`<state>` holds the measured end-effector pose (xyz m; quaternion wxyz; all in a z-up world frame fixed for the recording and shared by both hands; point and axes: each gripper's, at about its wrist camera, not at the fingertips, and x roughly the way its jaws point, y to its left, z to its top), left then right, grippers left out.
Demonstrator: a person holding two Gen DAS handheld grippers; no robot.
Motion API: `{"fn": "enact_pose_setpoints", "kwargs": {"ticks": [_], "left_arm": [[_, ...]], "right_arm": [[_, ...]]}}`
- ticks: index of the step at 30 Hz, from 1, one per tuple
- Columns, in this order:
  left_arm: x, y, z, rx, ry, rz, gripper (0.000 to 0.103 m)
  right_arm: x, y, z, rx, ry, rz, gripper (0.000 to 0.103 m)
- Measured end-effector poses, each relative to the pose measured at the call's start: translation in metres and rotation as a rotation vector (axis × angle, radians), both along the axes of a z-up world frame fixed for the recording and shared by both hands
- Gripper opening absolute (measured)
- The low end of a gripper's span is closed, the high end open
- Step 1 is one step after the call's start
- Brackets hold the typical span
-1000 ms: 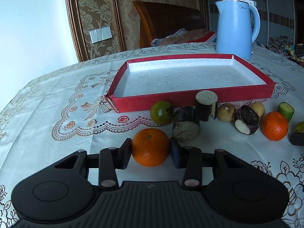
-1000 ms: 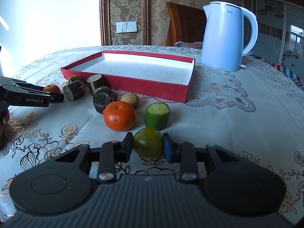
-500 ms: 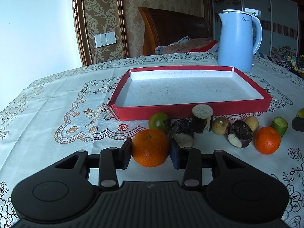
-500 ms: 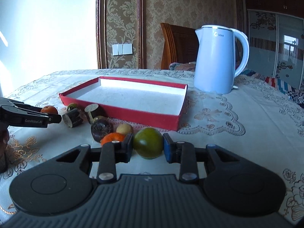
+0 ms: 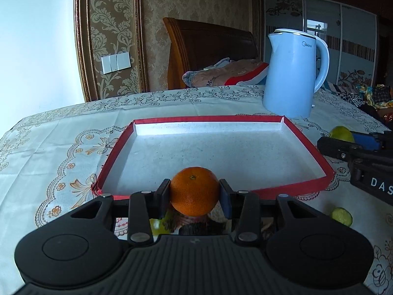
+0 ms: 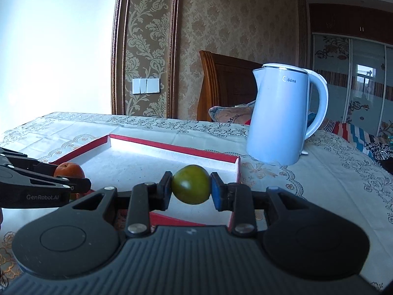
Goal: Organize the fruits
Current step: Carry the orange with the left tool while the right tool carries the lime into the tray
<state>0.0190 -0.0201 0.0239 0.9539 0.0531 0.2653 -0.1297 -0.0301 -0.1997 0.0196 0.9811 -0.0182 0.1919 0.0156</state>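
My left gripper (image 5: 194, 193) is shut on an orange (image 5: 194, 190) and holds it in the air above the near rim of the red tray (image 5: 304, 186). My right gripper (image 6: 191, 188) is shut on a green fruit (image 6: 191, 184) and holds it above the tray's (image 6: 235, 172) near right corner. The right gripper and its green fruit (image 5: 340, 134) also show at the right of the left wrist view. The left gripper and the orange (image 6: 68, 169) show at the left of the right wrist view. The tray's white floor is bare.
A light blue kettle (image 5: 293, 73) stands behind the tray's far right corner, also in the right wrist view (image 6: 282, 115). A cucumber piece (image 5: 341, 216) lies on the patterned tablecloth (image 5: 49, 147). Other fruit pieces are mostly hidden under my left gripper. A wooden chair (image 5: 208, 49) stands behind the table.
Both grippers have risen from the table with their fruits and moved forward over the tray's near edge. The fruit row has dropped below the left view.
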Motion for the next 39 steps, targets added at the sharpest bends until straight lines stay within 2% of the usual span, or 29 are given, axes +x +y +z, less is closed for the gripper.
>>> {"fn": "enact_pose_setpoints", "kwargs": {"ticks": [4, 11, 17, 25, 39], "left_arm": [[0.020, -0.014, 0.004, 0.010, -0.005, 0.013, 0.040], [0.063, -0.027, -0.003, 0.023, 0.039, 0.066, 0.040], [0.093, -0.026, -0.010, 0.029, 0.088, 0.092, 0.040], [0.119, -0.034, -0.013, 0.043, 0.123, 0.106, 0.040], [0.139, -0.032, -0.024, 0.052, 0.207, 0.142, 0.040]], "right_arm": [[0.032, -0.004, -0.005, 0.027, 0.038, -0.027, 0.031], [0.089, -0.013, -0.022, 0.091, 0.151, -0.056, 0.031], [0.120, -0.018, -0.026, 0.100, 0.179, -0.078, 0.031], [0.138, -0.019, -0.035, 0.099, 0.233, -0.089, 0.031], [0.156, -0.020, -0.044, 0.144, 0.326, -0.068, 0.031]]}}
